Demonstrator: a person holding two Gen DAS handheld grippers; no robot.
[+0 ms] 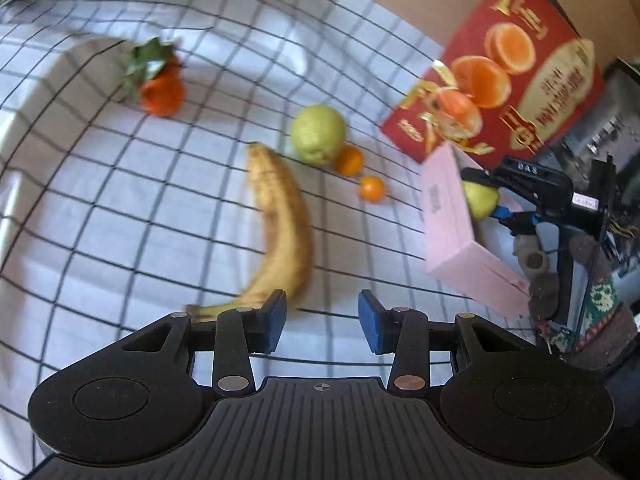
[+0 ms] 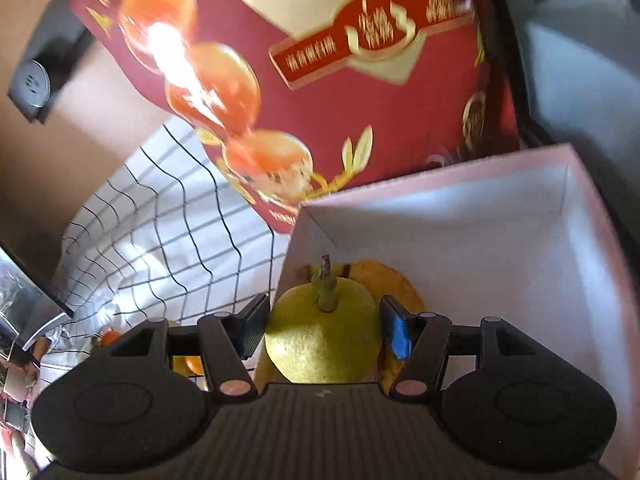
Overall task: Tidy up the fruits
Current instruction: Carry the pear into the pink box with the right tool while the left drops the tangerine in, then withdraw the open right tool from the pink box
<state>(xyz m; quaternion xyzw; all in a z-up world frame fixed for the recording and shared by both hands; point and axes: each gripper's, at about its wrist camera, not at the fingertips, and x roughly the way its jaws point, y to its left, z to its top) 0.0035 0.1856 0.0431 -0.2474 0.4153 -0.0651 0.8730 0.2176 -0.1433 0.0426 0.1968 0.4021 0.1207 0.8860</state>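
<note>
My left gripper (image 1: pixel 323 320) hovers open over the checked cloth with nothing between its blue pads. A spotted banana (image 1: pixel 280 224) lies just ahead of its left finger. Beyond it sit a green round fruit (image 1: pixel 318 134), two small oranges (image 1: pixel 349 160) (image 1: pixel 372 189) and a leafy tangerine (image 1: pixel 162 94). My right gripper (image 2: pixel 324 330) is shut on a yellow-green pear (image 2: pixel 324 344), stem up, at the near edge of the open pink box (image 2: pixel 460 248). An orange-yellow fruit (image 2: pixel 394 280) lies in the box behind the pear. The left wrist view shows the right gripper (image 1: pixel 486 196) with its pear (image 1: pixel 478 202) at the pink box (image 1: pixel 448 220).
A tall red box (image 1: pixel 500 72) printed with oranges stands right behind the pink box, also close ahead in the right wrist view (image 2: pixel 320 80). A person's patterned sleeve (image 1: pixel 592 312) is at the right edge. Dark clutter lines the right side.
</note>
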